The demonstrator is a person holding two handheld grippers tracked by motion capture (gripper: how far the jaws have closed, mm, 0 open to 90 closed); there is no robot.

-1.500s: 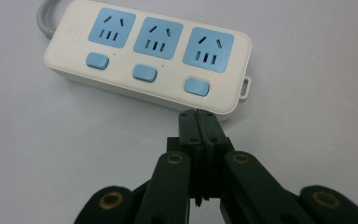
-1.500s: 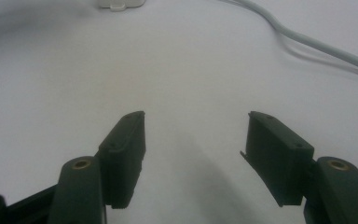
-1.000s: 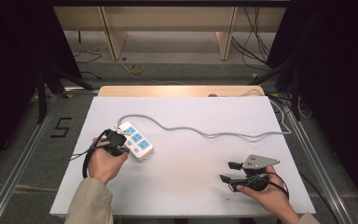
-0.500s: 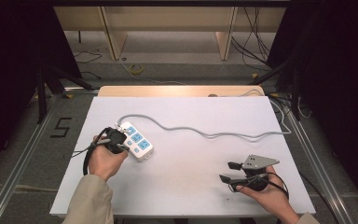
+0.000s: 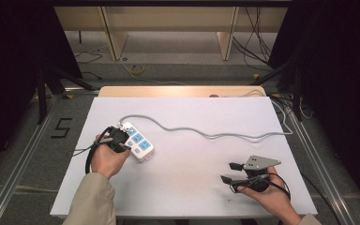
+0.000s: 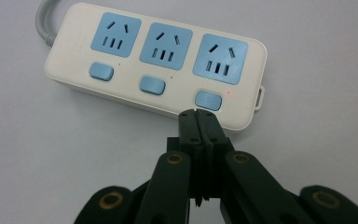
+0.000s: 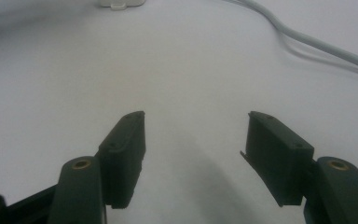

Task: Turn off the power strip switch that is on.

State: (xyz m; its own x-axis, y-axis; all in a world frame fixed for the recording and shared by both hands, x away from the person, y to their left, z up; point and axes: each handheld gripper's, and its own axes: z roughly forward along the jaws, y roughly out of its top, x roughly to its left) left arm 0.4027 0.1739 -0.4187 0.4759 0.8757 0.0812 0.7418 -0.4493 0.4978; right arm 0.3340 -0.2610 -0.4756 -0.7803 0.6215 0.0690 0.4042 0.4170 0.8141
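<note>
You are sitting at a table [image 5: 281, 117] covered in white, with a strip of bare light wood showing along its far edge [image 5: 178, 91], where a warm light is falling. Beyond it, pale wooden furniture legs [image 5: 113, 33] are standing on a grey floor [image 5: 178, 70], and loose cables [image 5: 258, 37] are trailing across that floor on the far right, with a small yellow coil [image 5: 137, 69] lying near the middle. Black curtains [image 5: 9, 61] are hanging on your left and right. Metal rails [image 5: 21, 157] are running along both sides, and a black number five [image 5: 61, 127] is marking the floor on your left.
</note>
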